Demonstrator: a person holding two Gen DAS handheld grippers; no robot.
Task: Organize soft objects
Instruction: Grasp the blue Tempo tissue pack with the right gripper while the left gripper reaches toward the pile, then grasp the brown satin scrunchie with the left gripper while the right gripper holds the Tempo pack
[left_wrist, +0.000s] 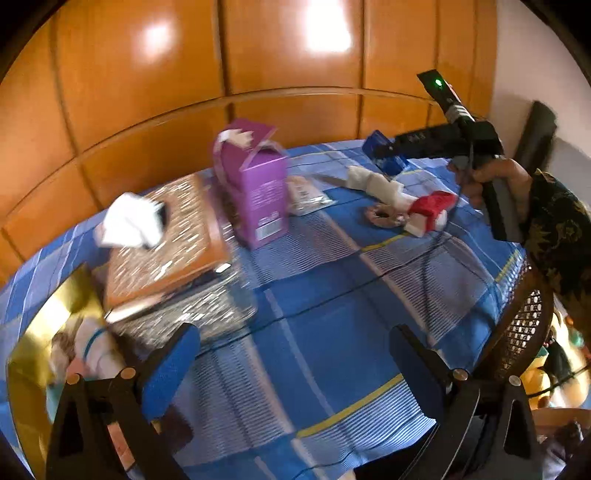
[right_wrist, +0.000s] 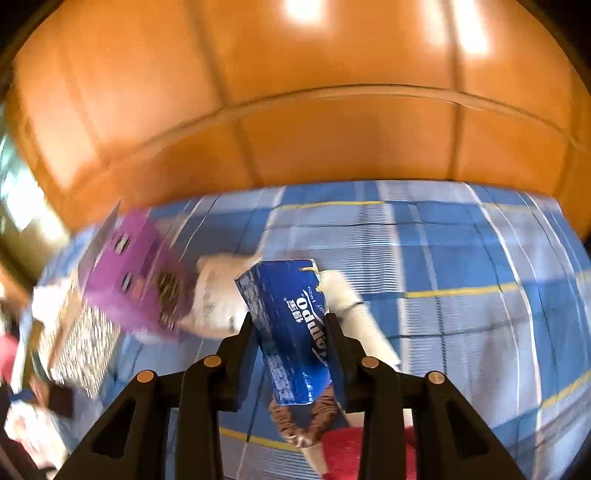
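My right gripper (right_wrist: 290, 325) is shut on a blue Tempo tissue pack (right_wrist: 291, 328) and holds it above the blue checked tablecloth (right_wrist: 461, 258). In the left wrist view the same gripper (left_wrist: 384, 155) holds the pack (left_wrist: 382, 149) at the far right of the table. Below it lie a white rolled cloth (left_wrist: 376, 182), a red and white soft item (left_wrist: 432, 208) and a brown scrunchie (left_wrist: 380, 216). My left gripper (left_wrist: 295, 354) is open and empty above the cloth. A white soft item (left_wrist: 129, 221) lies on a patterned box (left_wrist: 177, 240).
A purple carton (left_wrist: 255, 184) stands at mid table, with a clear packet (left_wrist: 306, 195) beside it. A gold box (left_wrist: 48, 332) holding a plush toy (left_wrist: 96, 350) is at the left. A wicker chair (left_wrist: 524, 314) stands at the right edge. Wooden panels are behind.
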